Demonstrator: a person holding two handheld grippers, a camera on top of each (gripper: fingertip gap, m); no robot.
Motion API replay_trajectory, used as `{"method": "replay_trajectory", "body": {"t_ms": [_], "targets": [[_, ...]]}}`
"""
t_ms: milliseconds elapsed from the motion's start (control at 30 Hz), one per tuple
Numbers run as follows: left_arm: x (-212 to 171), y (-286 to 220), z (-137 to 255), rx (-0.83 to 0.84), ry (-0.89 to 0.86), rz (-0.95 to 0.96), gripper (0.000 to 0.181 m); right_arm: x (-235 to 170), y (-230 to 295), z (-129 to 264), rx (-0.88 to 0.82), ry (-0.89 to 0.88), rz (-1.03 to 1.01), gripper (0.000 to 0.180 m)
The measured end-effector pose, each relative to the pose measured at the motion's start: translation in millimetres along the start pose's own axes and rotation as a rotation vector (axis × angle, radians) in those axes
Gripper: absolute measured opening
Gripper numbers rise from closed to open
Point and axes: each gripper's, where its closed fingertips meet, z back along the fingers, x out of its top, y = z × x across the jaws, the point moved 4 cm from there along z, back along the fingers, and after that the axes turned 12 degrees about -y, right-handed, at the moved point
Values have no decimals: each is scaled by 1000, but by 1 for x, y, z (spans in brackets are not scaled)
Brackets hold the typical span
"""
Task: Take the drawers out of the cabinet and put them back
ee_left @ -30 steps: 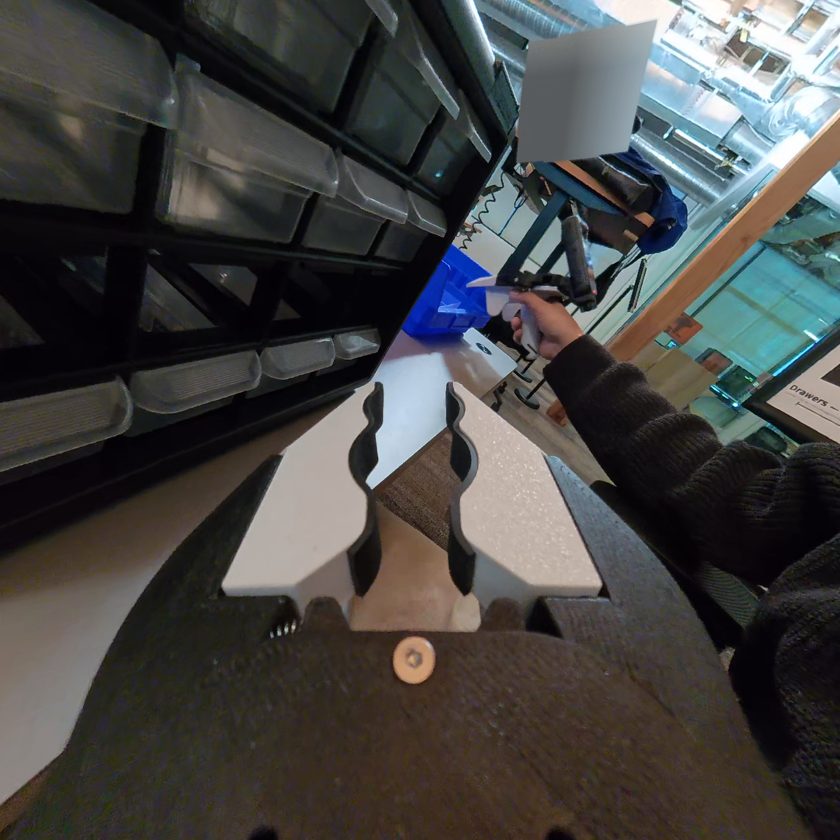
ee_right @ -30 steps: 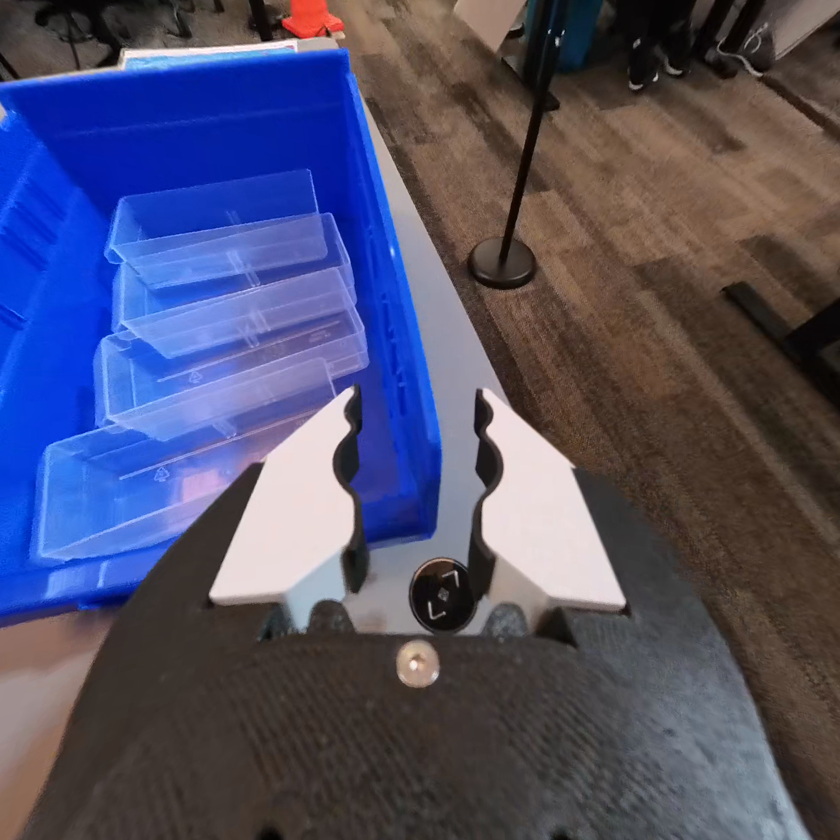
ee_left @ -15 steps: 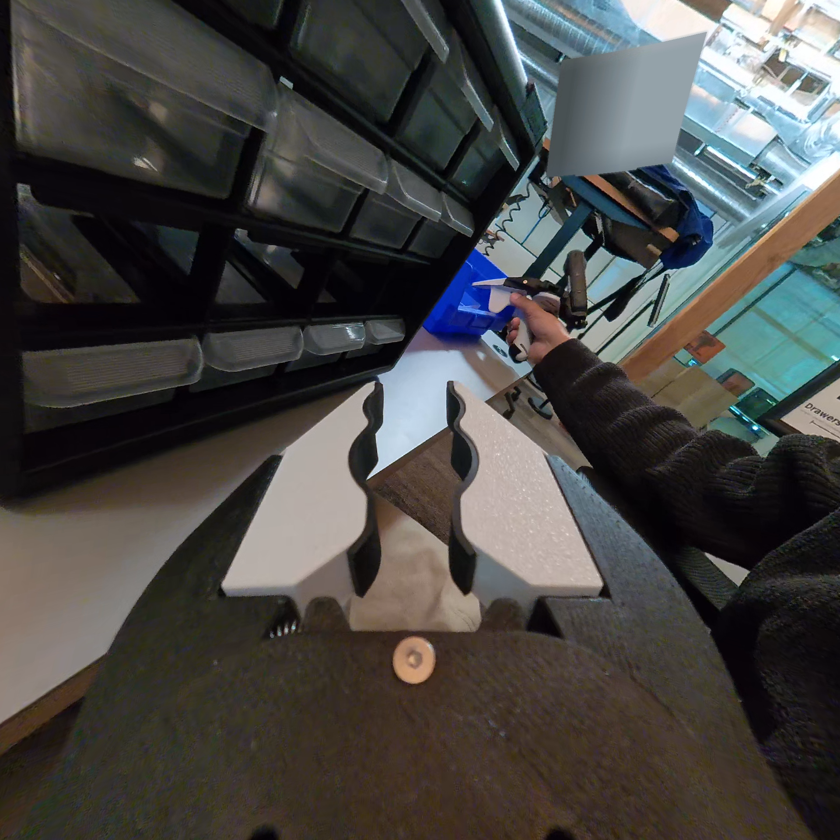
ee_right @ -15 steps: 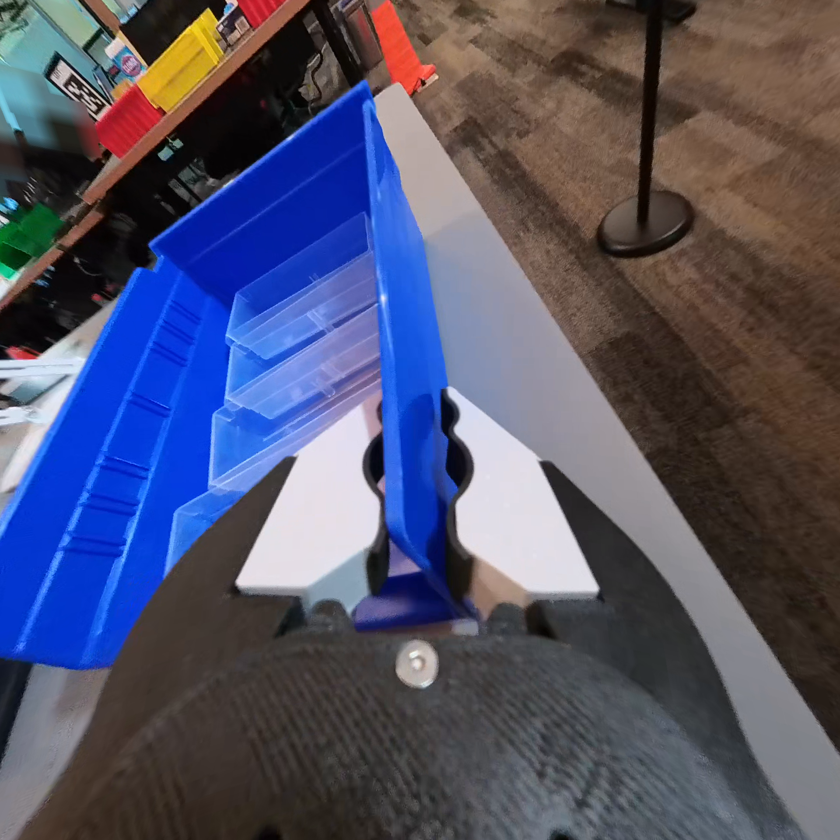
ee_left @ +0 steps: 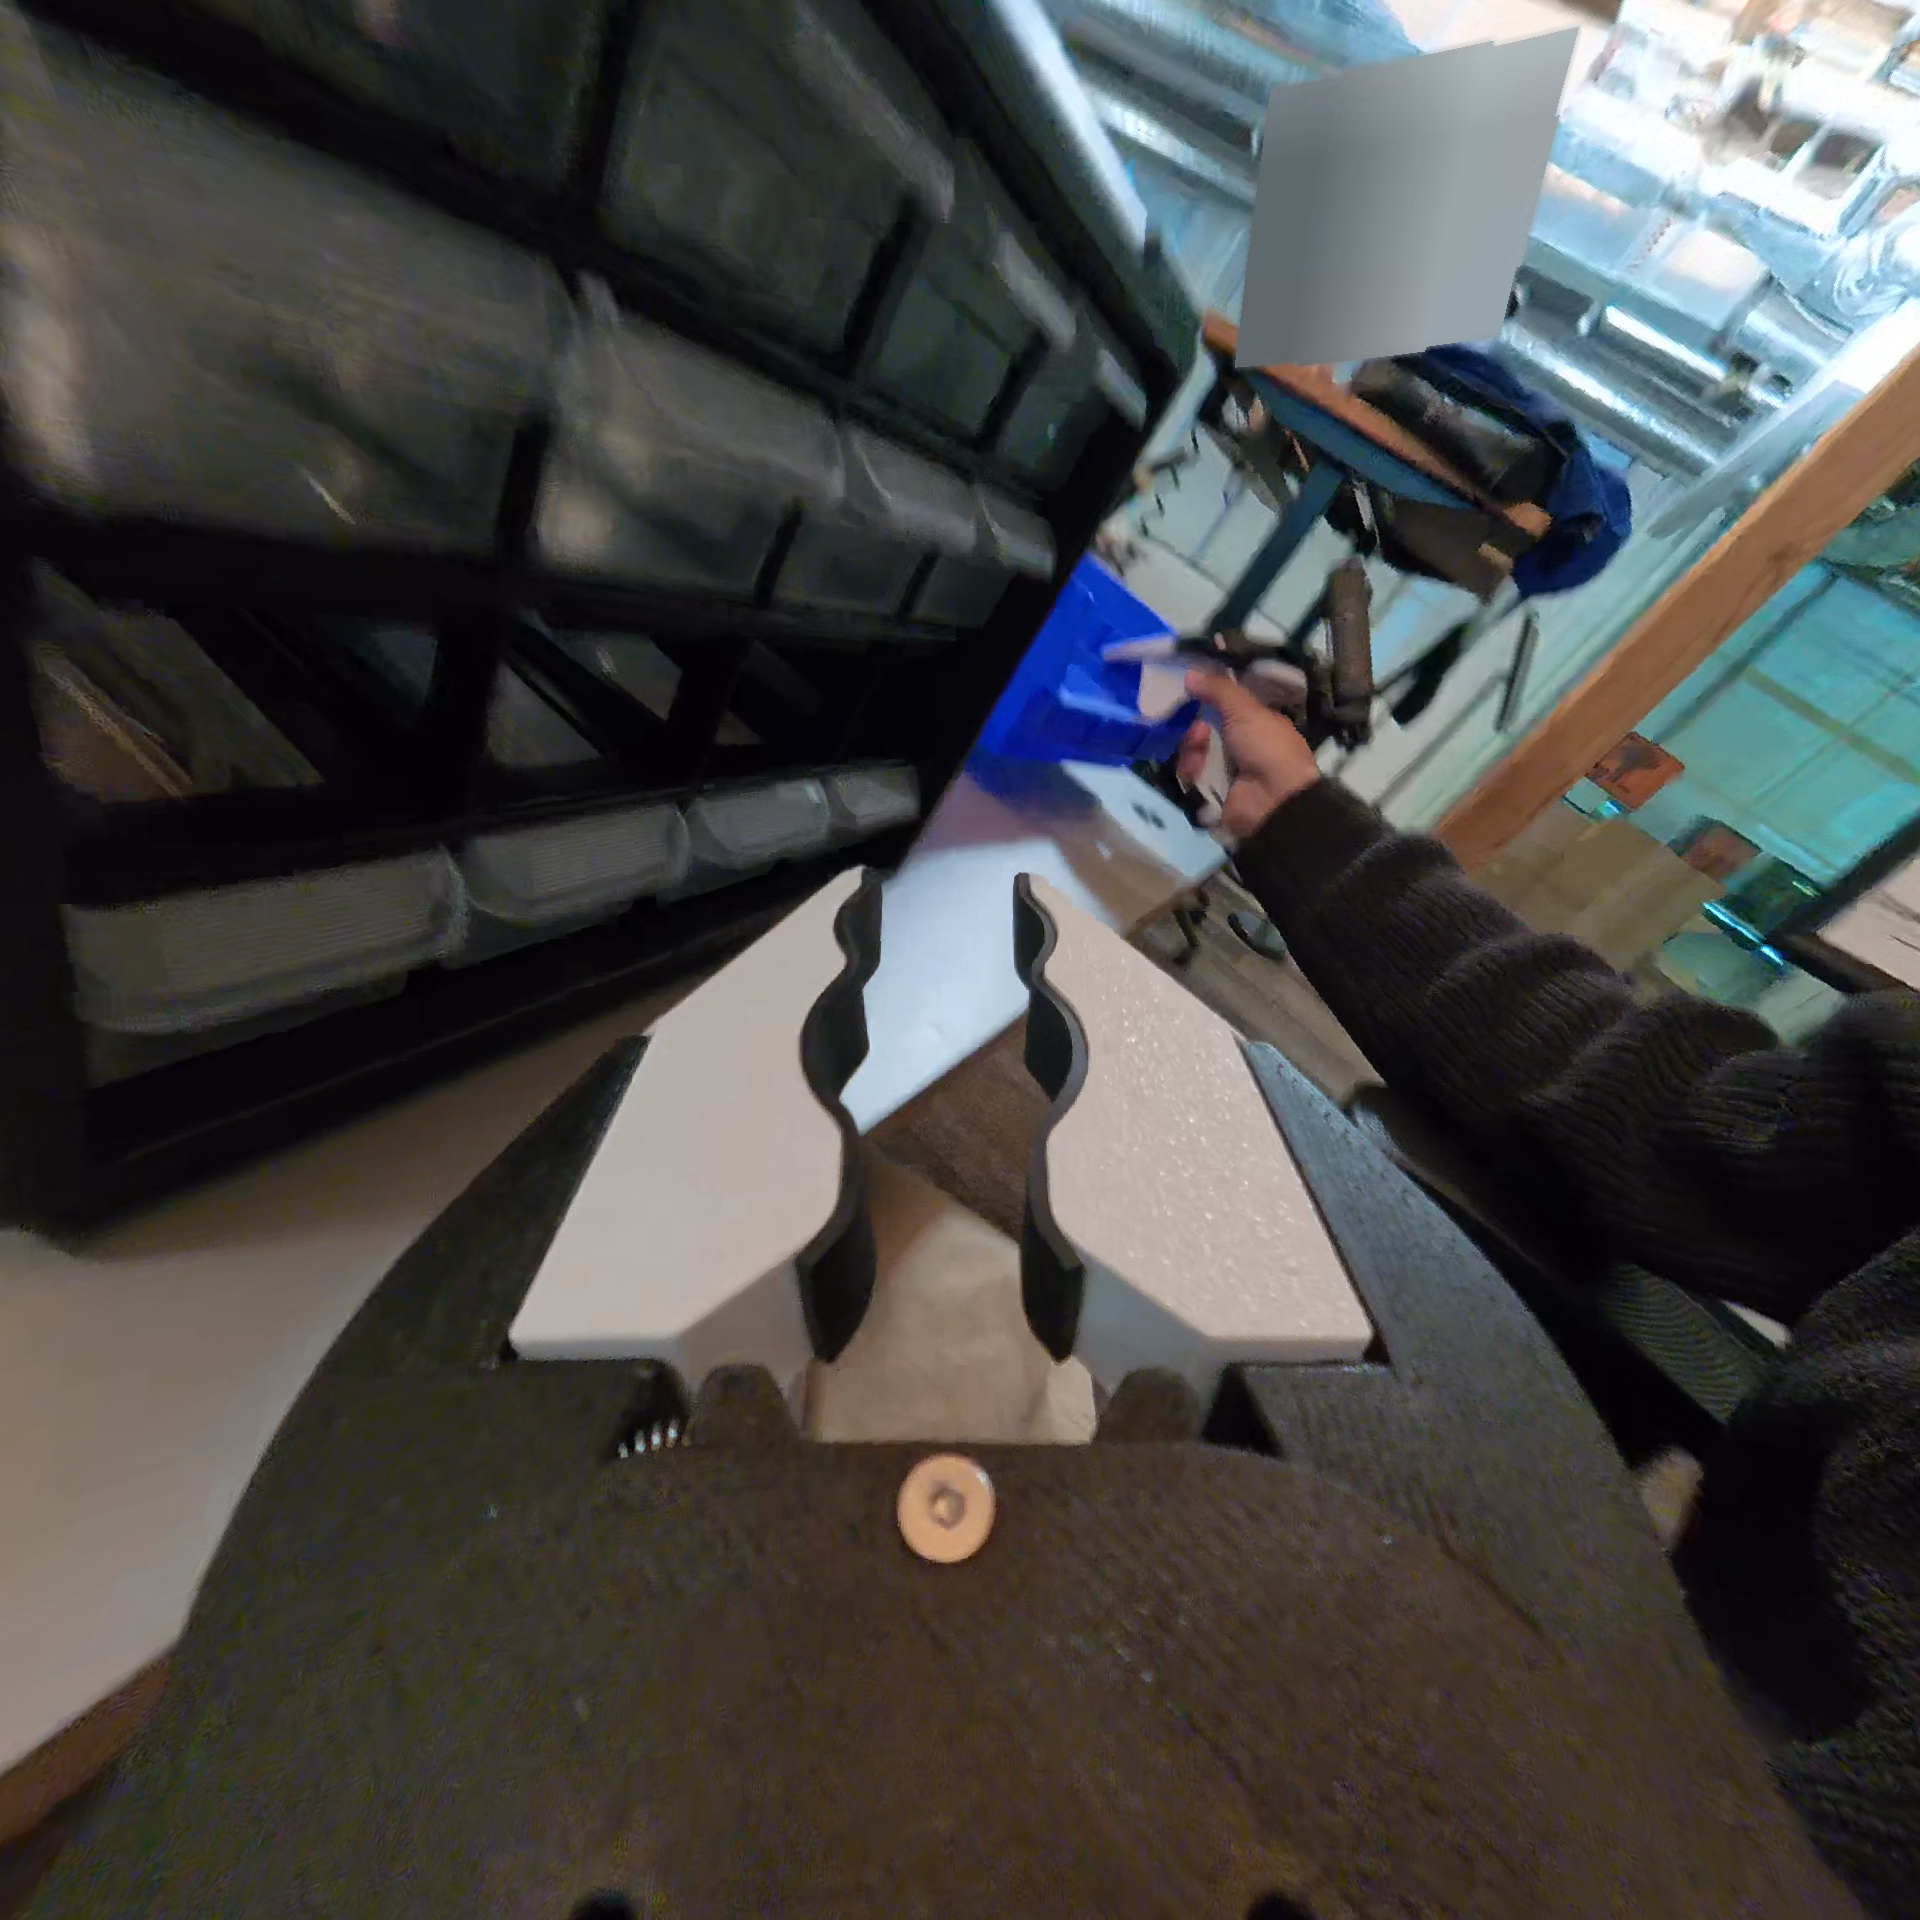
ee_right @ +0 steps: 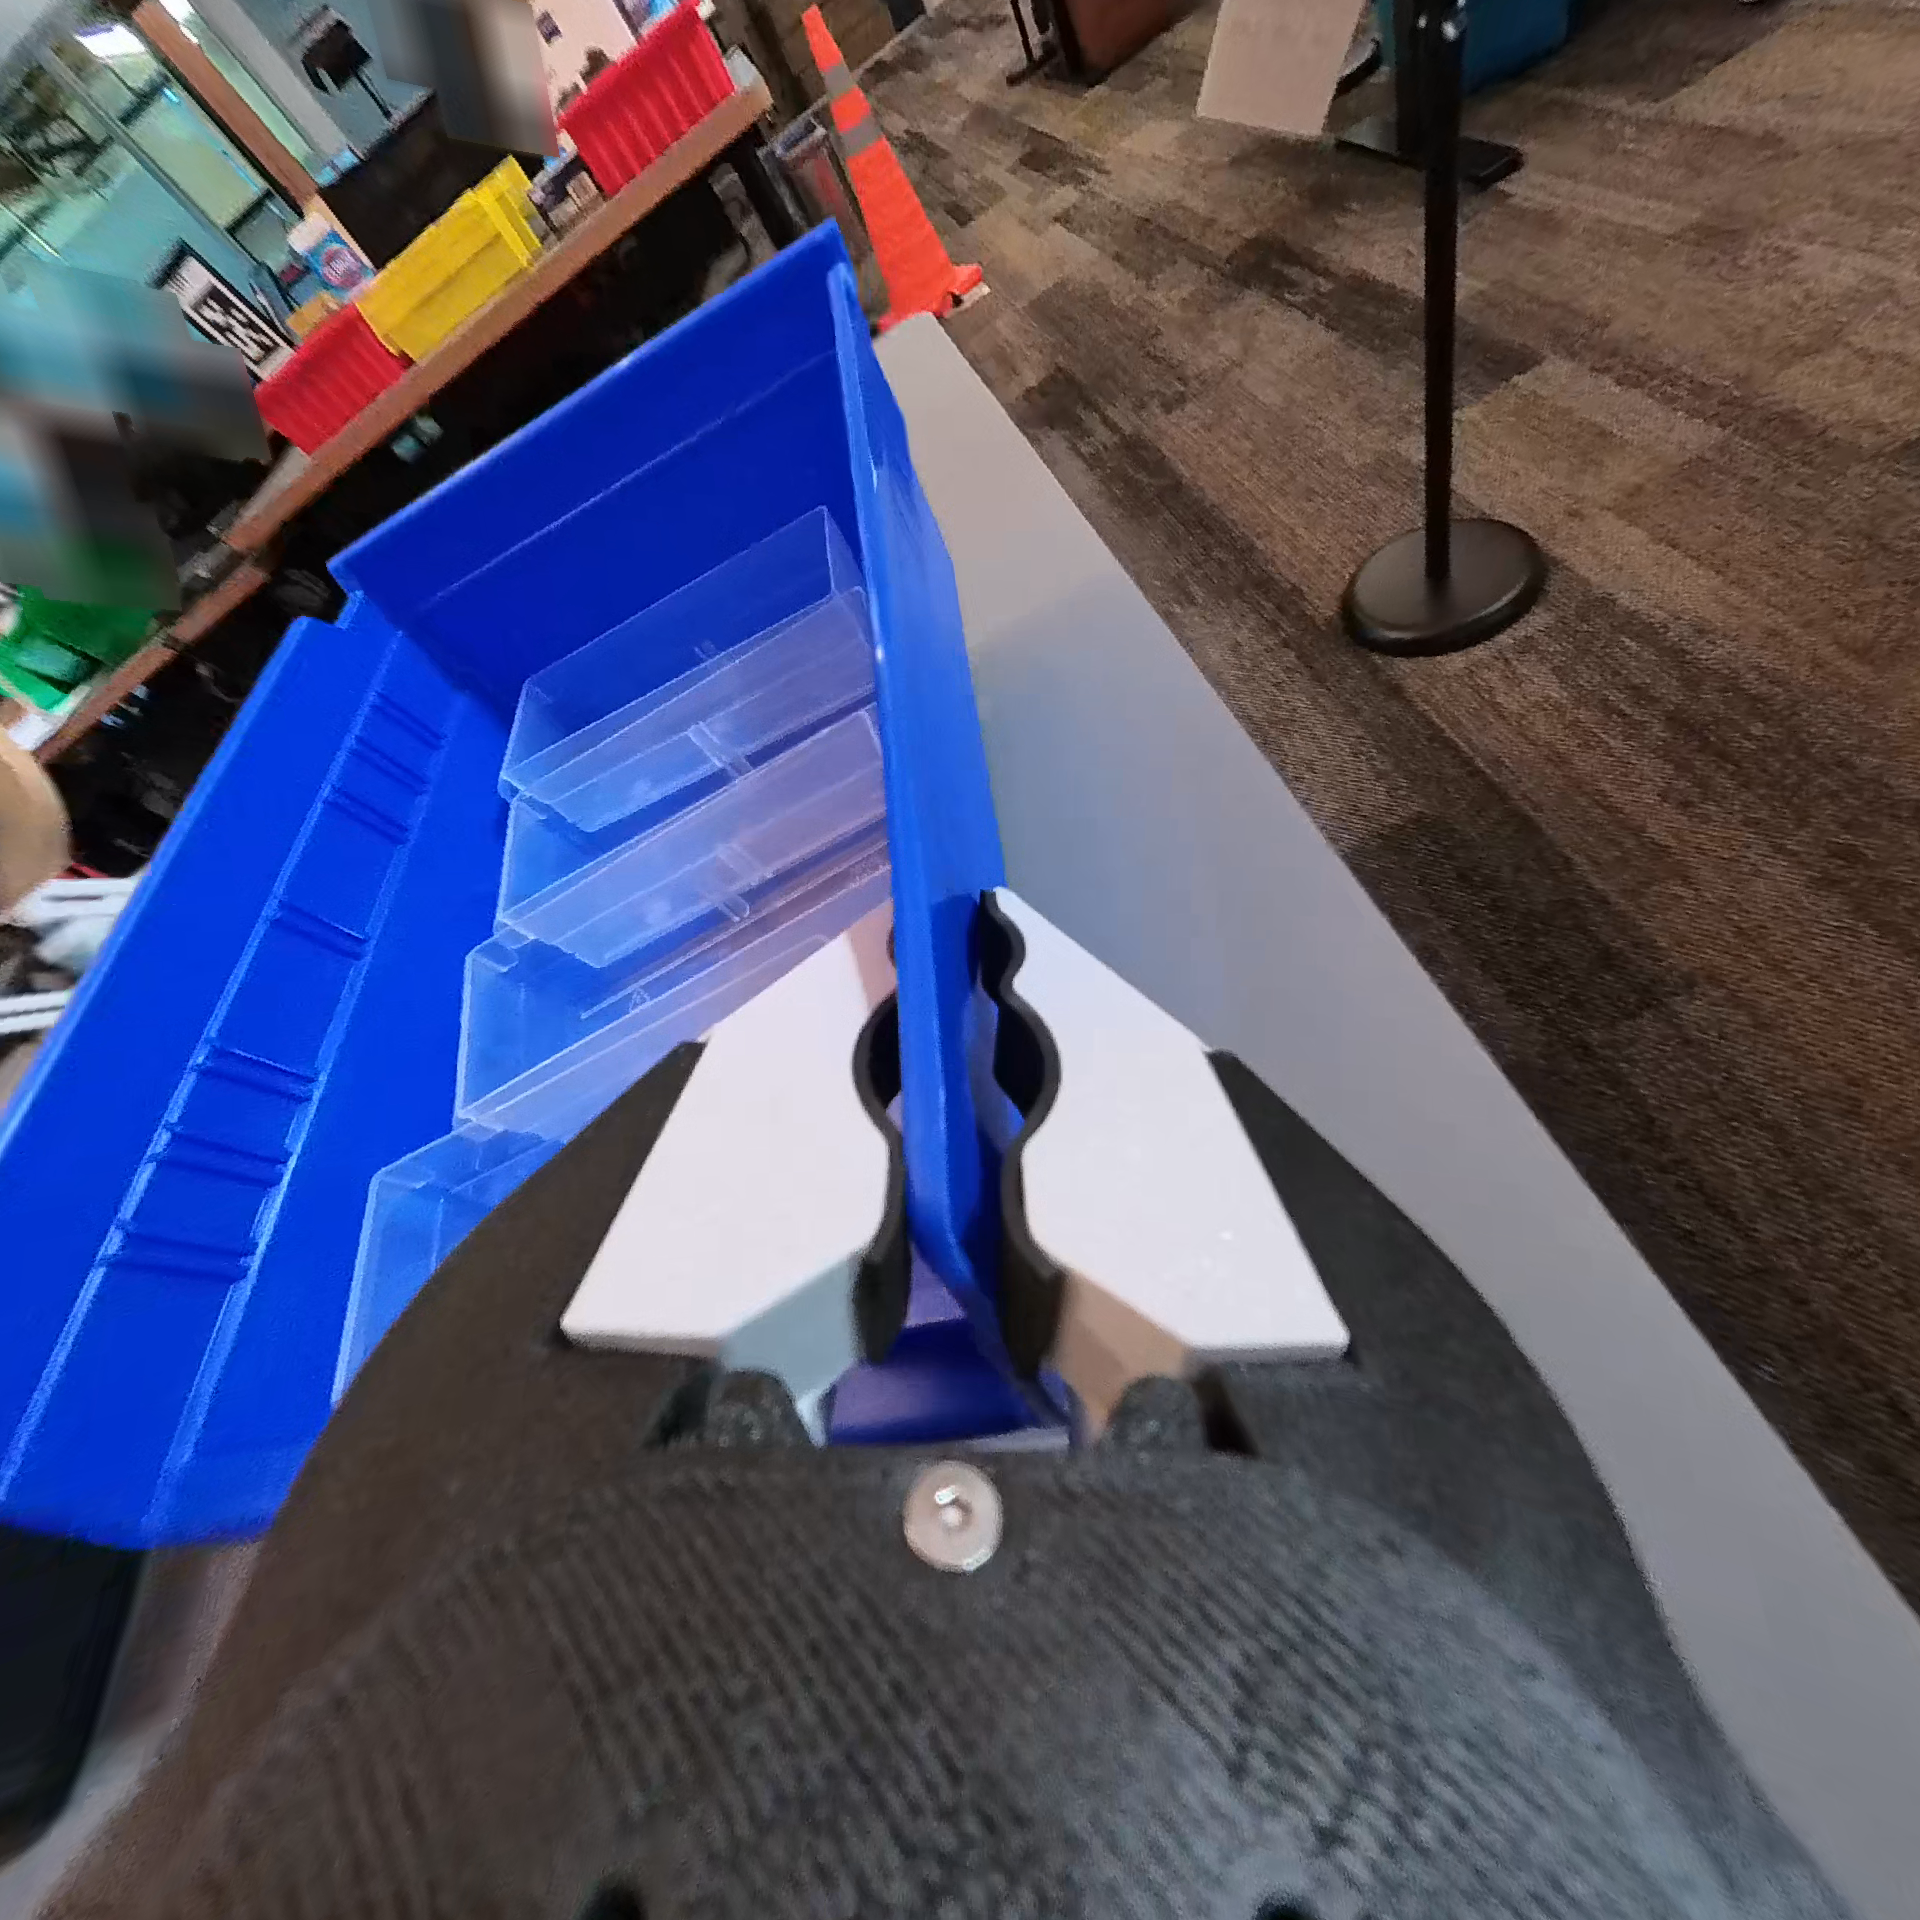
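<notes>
The black cabinet (ee_left: pixel 436 540) stands at the left in the left wrist view, with clear drawers in most rows and one row of empty slots (ee_left: pixel 582 717). My left gripper (ee_left: pixel 940 894) is open and empty over the table's front edge, right of the cabinet. My right gripper (ee_right: pixel 940 925) is shut on the right wall of the blue bin (ee_right: pixel 914 790). Several clear drawers (ee_right: pixel 686 748) lie side by side inside the bin. The right gripper also shows far off in the left wrist view (ee_left: pixel 1153 665), at the blue bin (ee_left: pixel 1060 707).
The grey table (ee_right: pixel 1195 935) runs along a carpeted floor, its edge at the right. A black stanchion (ee_right: pixel 1439 582) and an orange cone (ee_right: pixel 894 229) stand on the floor. Red and yellow bins (ee_right: pixel 457 270) sit on a far bench. A person's dark sleeve (ee_left: pixel 1558 1091) reaches across.
My right gripper moved from above the table beside the bin onto the bin's right wall and shut on it. The bin now appears tipped. My left gripper drew back from the cabinet a little.
</notes>
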Motion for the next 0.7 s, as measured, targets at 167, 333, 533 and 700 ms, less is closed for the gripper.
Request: {"method": "replay_trajectory", "body": {"t_ms": [167, 333, 533, 700], "targets": [[120, 26, 57, 275, -500, -443, 33, 23, 15, 13, 52, -60, -43, 6], [195, 98, 116, 720, -403, -818, 56, 52, 47, 30, 90, -60, -89, 6], [181, 218, 183, 1201, -9, -737, 108, 107, 139, 64, 233, -75, 55, 7], [155, 262, 201, 1303, 162, -687, 100, 139, 244, 83, 498, 6, 121, 6]]}}
